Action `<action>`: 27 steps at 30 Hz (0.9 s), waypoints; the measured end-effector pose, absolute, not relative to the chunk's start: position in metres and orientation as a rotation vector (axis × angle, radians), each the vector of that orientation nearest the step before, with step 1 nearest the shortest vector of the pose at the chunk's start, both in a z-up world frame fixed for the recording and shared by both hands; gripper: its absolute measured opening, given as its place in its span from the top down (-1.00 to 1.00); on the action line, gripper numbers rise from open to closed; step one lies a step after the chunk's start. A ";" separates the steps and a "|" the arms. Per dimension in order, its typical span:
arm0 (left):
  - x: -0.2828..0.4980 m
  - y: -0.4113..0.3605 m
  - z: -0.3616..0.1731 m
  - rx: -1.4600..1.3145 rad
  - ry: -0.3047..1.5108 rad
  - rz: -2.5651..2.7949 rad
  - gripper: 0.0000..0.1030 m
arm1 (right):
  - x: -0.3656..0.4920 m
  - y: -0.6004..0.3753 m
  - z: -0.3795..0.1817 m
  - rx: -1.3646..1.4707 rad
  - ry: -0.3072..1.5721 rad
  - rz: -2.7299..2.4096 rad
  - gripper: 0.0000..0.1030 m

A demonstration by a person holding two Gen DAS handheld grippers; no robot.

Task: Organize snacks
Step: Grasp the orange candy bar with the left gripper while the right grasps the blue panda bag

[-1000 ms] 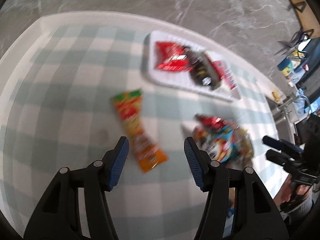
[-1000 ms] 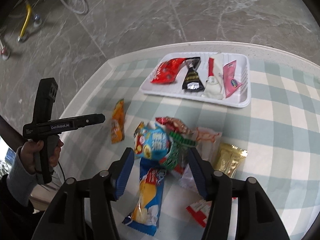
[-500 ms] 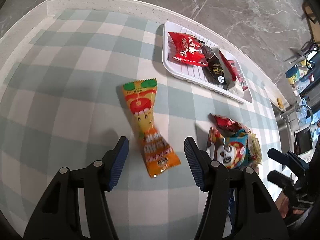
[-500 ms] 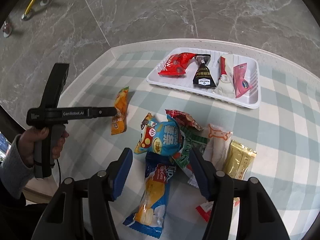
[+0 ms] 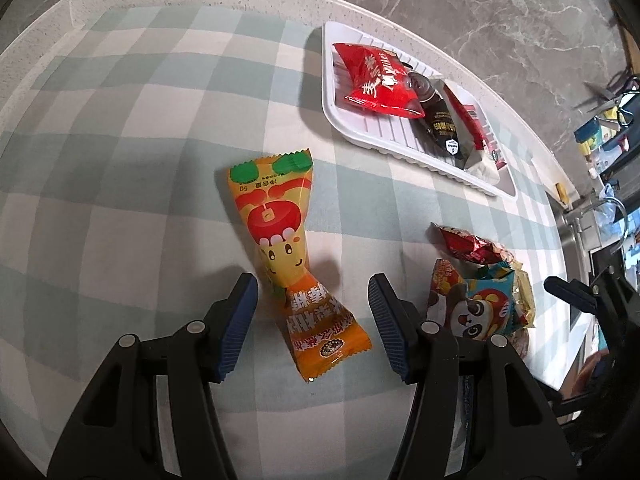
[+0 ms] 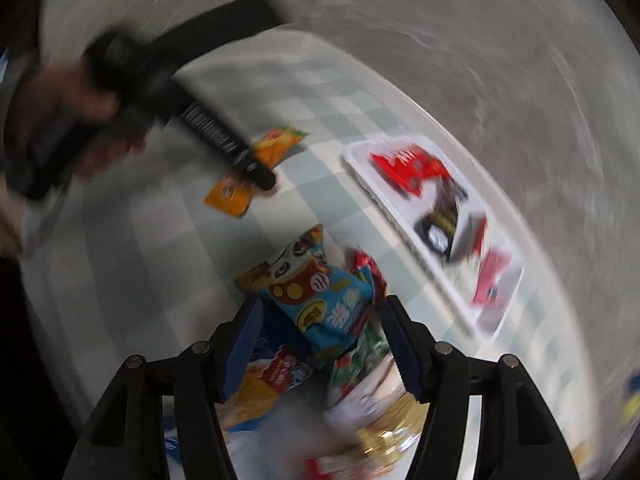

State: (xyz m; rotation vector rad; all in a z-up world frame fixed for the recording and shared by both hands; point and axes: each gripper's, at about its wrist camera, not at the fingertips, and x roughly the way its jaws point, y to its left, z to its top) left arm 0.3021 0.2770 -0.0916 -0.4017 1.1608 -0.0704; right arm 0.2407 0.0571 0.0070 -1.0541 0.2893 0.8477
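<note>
Home: checkered tablecloth (image 5: 120, 120), marble floor (image 5: 500, 20)

A checked tablecloth (image 5: 120, 128) carries a white tray (image 5: 332, 92), an orange packet (image 5: 288, 264) and heaped snacks (image 5: 476, 304).

Glossy foil-like orange snack wrapper (image 5: 294, 276) lies on a matt checked tablecloth (image 5: 120, 160); the ribbed white tray (image 5: 400, 136) looks smooth plastic, the floor (image 5: 500, 20) polished marble-like stone.
</note>
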 end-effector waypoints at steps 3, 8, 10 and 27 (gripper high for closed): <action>0.303 0.276 -0.094 -0.396 1.161 -0.071 -0.08 | 0.233 0.071 -0.006 -1.215 0.197 0.831 -0.25; 0.304 0.274 -0.095 -0.391 1.160 -0.076 -0.08 | 0.238 0.086 -0.018 -1.333 0.186 0.823 -0.25; 0.304 0.275 -0.095 -0.390 1.159 -0.077 -0.08 | 0.243 0.089 -0.020 -1.351 0.206 0.821 -0.25; 0.305 0.269 -0.097 -0.307 1.120 -0.080 0.37 | 0.288 0.083 0.003 -1.058 0.446 0.919 0.39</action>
